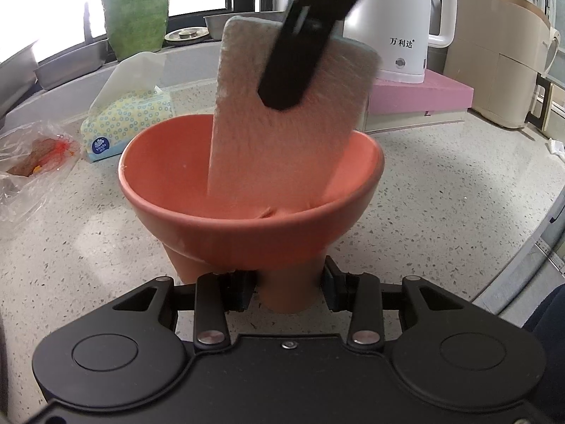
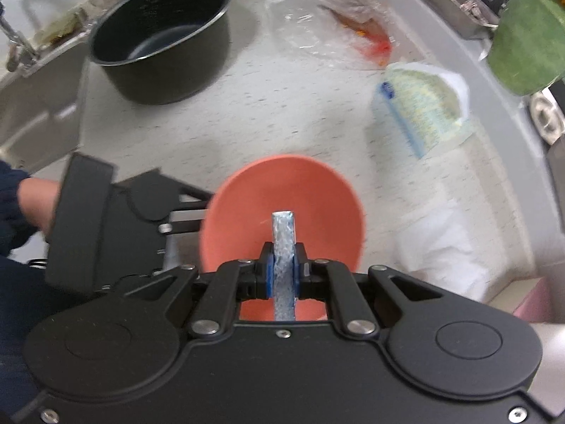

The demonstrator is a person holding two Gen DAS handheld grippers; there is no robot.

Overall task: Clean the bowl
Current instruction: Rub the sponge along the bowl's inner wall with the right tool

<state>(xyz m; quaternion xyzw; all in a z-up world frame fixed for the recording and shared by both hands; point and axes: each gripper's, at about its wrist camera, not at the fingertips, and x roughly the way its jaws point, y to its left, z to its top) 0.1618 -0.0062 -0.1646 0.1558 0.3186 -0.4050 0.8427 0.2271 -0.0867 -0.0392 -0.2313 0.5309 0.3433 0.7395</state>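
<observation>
An orange footed bowl (image 1: 247,190) stands on the speckled counter. My left gripper (image 1: 286,282) is shut on the bowl's foot and holds it upright. My right gripper (image 2: 284,270) is shut on a flat pale sponge (image 2: 283,247). In the left wrist view the sponge (image 1: 275,148) hangs upright with its lower edge pressed into the bowl's inside, and a black finger (image 1: 293,67) of the right gripper clamps it from above. In the right wrist view the bowl (image 2: 282,194) sits under the sponge, with the left gripper's body (image 2: 116,222) at its left.
A black pot (image 2: 162,42) stands at the back left by a sink. A tissue pack (image 1: 127,120), a plastic bag with scraps (image 1: 31,162), a green pot (image 1: 137,10), a white kettle (image 1: 395,21) on a pink box (image 1: 420,95) and steel trays surround the bowl.
</observation>
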